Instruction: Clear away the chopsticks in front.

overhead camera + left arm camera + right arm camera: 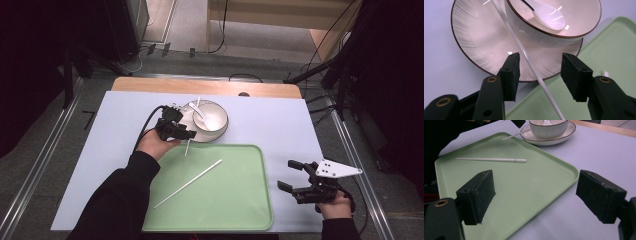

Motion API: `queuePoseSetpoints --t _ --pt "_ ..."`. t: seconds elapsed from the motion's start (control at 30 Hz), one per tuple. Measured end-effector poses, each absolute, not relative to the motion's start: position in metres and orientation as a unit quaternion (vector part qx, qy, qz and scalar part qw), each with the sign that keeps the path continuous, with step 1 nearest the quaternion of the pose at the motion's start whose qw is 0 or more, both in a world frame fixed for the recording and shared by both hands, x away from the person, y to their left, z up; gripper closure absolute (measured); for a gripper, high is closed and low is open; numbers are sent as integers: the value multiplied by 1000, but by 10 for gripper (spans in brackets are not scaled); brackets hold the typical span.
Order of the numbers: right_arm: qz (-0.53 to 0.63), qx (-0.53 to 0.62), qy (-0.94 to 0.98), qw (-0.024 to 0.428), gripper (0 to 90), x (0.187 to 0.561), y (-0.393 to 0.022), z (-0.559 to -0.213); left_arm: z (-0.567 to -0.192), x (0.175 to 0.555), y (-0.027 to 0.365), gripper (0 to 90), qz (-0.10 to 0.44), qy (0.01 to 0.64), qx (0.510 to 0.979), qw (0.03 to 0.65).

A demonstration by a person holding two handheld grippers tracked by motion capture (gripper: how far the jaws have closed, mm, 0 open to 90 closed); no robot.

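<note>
A white chopstick leans from the saucer down onto the green tray. My left gripper straddles it with both pads clear of it, so it is open. From above, the left gripper is at the saucer's near-left rim. A white bowl holding a white spoon stands on the saucer. A second chopstick lies flat on the tray. My right gripper hovers open just right of the tray, with nothing between its pads.
A pale blue mat covers the table, whose wooden far edge shows behind it. Metal rails run along both sides. The person's dark left sleeve crosses the tray's near-left corner.
</note>
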State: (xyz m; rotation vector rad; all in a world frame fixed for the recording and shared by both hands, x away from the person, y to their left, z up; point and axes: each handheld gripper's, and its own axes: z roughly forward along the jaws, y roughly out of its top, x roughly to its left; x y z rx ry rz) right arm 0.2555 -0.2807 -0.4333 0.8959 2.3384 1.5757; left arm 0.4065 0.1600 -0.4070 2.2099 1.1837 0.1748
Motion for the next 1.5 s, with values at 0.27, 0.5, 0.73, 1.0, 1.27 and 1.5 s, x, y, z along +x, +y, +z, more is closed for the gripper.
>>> queuePoseSetpoints --t 0.27,0.5,0.73,1.0,1.27,1.5 --pt "529 303 787 92 158 253 -283 -434 -418 415 159 606 61 477 823 303" --pt "529 305 787 93 157 252 -285 -434 -428 421 157 660 61 489 818 297" --pt "529 303 787 92 158 252 -284 -433 -435 427 152 748 67 505 808 296" --pt "530 305 786 91 158 251 -284 -434 -438 432 155 826 72 521 796 301" --pt "529 304 787 92 158 252 -284 -434 -437 434 160 855 76 533 789 295" --pt "529 305 786 92 158 251 -285 -433 -435 437 168 861 62 546 778 303"
